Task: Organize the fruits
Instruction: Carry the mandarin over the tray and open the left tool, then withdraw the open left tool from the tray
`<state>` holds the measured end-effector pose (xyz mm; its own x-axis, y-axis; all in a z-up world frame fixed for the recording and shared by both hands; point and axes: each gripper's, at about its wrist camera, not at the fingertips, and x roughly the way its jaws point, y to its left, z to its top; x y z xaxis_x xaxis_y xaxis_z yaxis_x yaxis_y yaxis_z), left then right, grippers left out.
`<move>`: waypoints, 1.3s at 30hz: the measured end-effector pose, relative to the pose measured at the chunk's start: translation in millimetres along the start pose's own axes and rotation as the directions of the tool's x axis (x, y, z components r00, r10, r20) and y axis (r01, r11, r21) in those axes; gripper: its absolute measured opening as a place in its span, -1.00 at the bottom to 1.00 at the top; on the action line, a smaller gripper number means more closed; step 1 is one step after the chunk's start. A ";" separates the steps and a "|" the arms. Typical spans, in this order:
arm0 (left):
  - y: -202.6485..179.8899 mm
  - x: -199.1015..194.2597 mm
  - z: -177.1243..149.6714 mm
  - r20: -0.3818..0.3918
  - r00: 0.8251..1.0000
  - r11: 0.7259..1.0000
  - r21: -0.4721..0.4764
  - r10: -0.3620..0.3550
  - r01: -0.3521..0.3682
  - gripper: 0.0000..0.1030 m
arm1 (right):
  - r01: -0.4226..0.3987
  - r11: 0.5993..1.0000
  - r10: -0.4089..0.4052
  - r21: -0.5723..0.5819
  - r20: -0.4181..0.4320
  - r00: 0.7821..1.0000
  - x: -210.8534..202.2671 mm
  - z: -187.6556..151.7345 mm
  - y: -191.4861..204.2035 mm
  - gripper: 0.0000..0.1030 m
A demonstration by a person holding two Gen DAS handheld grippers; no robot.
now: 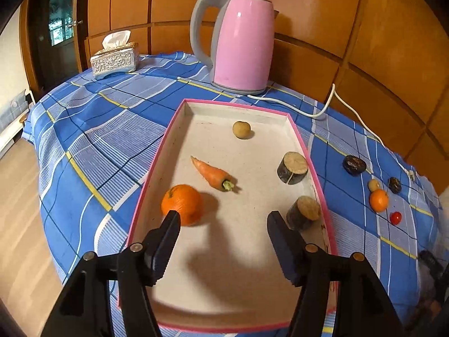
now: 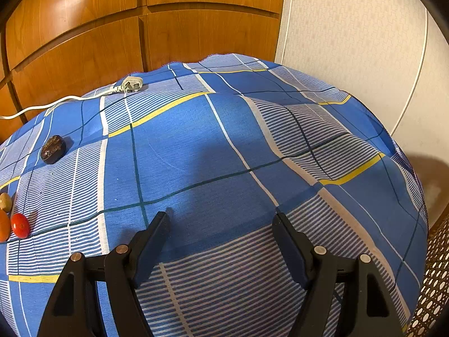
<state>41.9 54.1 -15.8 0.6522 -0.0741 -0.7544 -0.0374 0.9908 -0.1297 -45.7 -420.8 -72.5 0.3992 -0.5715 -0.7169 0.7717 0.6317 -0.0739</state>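
Nearest the left wrist camera, the left claw (image 1: 223,219) hangs spread wide and empty over the near half of a pink-rimmed tray (image 1: 301,140), its left finger crossing in front of a large orange (image 1: 181,204) that lies in the tray; whether they touch cannot be told. Farther in lie a carrot (image 1: 213,173), a small tan round fruit (image 1: 241,129) and two dark cut stumps (image 1: 292,167) along the right wall, so the tray looks like the collecting place, part filled. On the blue checked cloth of the tabletop (image 1: 92,129), right of the tray, a loose cluster waits: a dark fruit (image 1: 354,164), a smaller dark one (image 1: 394,185), a pale little fruit (image 1: 373,184), a small orange (image 1: 378,200) and a red tomato (image 1: 396,218). A pink kettle (image 1: 241,42) and a tissue box (image 1: 115,59) stand behind, out of the working area. From the right wrist camera, the right claw (image 2: 221,220) is likewise spread and holds nothing, hovering low over bare cloth; the dark fruit (image 2: 53,146), the tomato (image 2: 20,225) and the pale fruit (image 2: 5,202) sit well off to its left, with the kettle's plug (image 2: 132,84) beyond. Judging by this, the right claw is best placed to fetch the cluster.
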 end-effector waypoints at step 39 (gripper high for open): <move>32.3 -3.4 -27.7 0.018 1.000 0.998 -0.068 0.000 0.001 0.57 | -0.165 0.944 0.189 -0.285 0.056 0.980 -66.3 13.0 93.6 0.49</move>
<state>17.5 83.2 -35.2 0.6661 -0.0721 -0.7424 -0.0882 0.9807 -0.1744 6.5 -330.7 -22.9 0.5647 -0.4705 -0.6781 0.5212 0.8403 -0.1490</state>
